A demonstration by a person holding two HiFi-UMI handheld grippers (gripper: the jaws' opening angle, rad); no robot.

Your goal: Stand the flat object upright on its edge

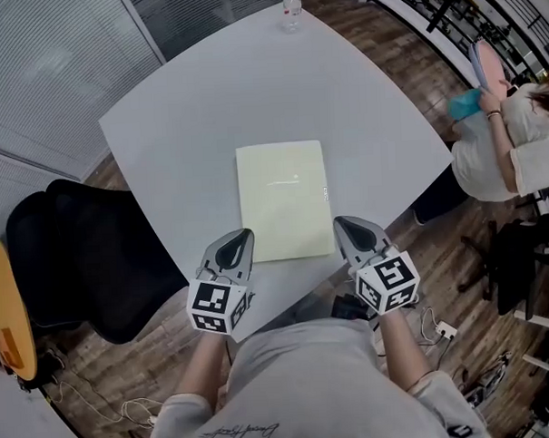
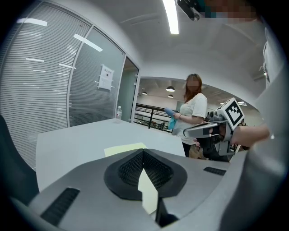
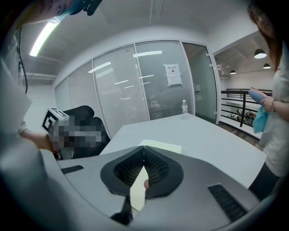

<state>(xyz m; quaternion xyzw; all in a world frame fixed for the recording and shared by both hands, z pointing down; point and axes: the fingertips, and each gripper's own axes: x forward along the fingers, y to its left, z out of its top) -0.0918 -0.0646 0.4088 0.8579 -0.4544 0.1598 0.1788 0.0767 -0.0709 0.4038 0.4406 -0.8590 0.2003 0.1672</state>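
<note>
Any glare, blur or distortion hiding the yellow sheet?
Head view: sharp, evenly lit, one faint glare streak on the yellow sheet. Left gripper view: strong fisheye, dark corners, ceiling light strip blown out. Right gripper view: same fisheye and vignette.

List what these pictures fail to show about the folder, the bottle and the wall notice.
- Folder: most of it is hidden behind the shut left gripper in the left gripper view, and behind the shut right gripper in the right gripper view.
- Folder's thickness: cannot be told, as the head view looks down from above.
- Bottle: label too small to read in the head view.
- Notice: print too small to read in the right gripper view.
</note>
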